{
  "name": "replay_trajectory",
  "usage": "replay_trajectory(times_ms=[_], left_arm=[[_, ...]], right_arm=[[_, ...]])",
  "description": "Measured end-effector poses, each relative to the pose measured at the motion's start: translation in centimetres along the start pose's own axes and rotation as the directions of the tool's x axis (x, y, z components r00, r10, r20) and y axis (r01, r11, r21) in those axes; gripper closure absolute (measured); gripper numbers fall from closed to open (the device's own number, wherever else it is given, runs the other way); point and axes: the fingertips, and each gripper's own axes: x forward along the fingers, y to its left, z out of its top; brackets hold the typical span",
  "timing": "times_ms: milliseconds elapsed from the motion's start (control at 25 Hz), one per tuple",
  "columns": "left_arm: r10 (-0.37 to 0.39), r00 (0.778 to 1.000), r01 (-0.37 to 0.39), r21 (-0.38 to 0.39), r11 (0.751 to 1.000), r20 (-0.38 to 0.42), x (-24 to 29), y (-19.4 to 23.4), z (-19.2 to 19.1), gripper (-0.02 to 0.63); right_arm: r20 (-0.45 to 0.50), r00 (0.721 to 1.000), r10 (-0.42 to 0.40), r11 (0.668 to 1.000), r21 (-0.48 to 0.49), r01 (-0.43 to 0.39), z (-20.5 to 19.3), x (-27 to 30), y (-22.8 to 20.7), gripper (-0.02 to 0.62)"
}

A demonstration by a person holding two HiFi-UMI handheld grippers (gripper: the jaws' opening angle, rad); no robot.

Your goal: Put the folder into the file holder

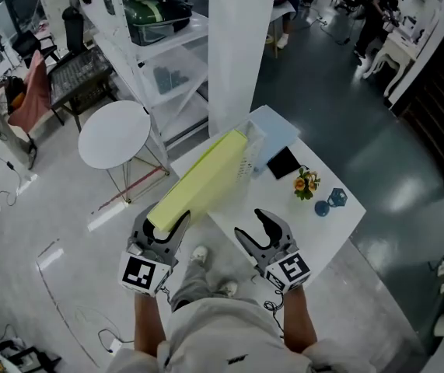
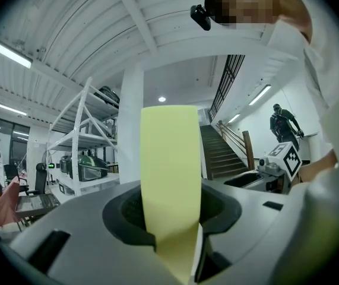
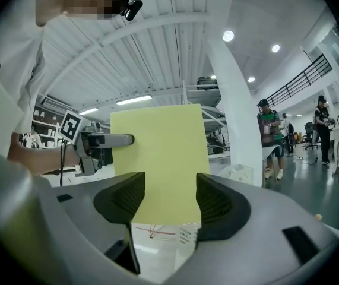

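Note:
A pale yellow folder (image 1: 202, 181) slants from the left gripper (image 1: 163, 224) up toward the white mesh file holder (image 1: 251, 150) on the white table (image 1: 291, 216). The folder's far end lies against the holder's near side. The left gripper is shut on the folder's near end; in the left gripper view the folder (image 2: 170, 177) stands edge-up between the jaws of this gripper (image 2: 172, 218). The right gripper (image 1: 253, 225) hangs open over the table's near edge with nothing between its fingers. In the right gripper view the folder (image 3: 160, 159) shows flat beyond the open gripper (image 3: 169, 198).
On the table lie a black flat thing (image 1: 284, 163), a small flower pot (image 1: 305, 183), blue ornaments (image 1: 330, 200) and a light blue sheet (image 1: 277, 130). A white pillar (image 1: 241, 45) rises behind the holder. A round white side table (image 1: 114, 133) and white shelving (image 1: 152, 45) stand to the left.

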Motion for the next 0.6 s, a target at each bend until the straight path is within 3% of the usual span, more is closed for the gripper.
replay_trajectory(times_ms=[240, 600], left_arm=[[0.026, 0.999, -0.025, -0.012, 1.000, 0.039, 2.6, 3.9, 0.2, 0.422], [-0.026, 0.997, 0.031, -0.064, 0.997, 0.078, 8.4, 7.1, -0.6, 0.422]], right_arm=[[-0.007, 0.999, -0.031, 0.999, 0.021, 0.031, 0.1, 3.0, -1.7, 0.325], [-0.042, 0.994, -0.103, 0.994, 0.030, 0.104, -0.1, 7.5, -4.7, 0.327]])
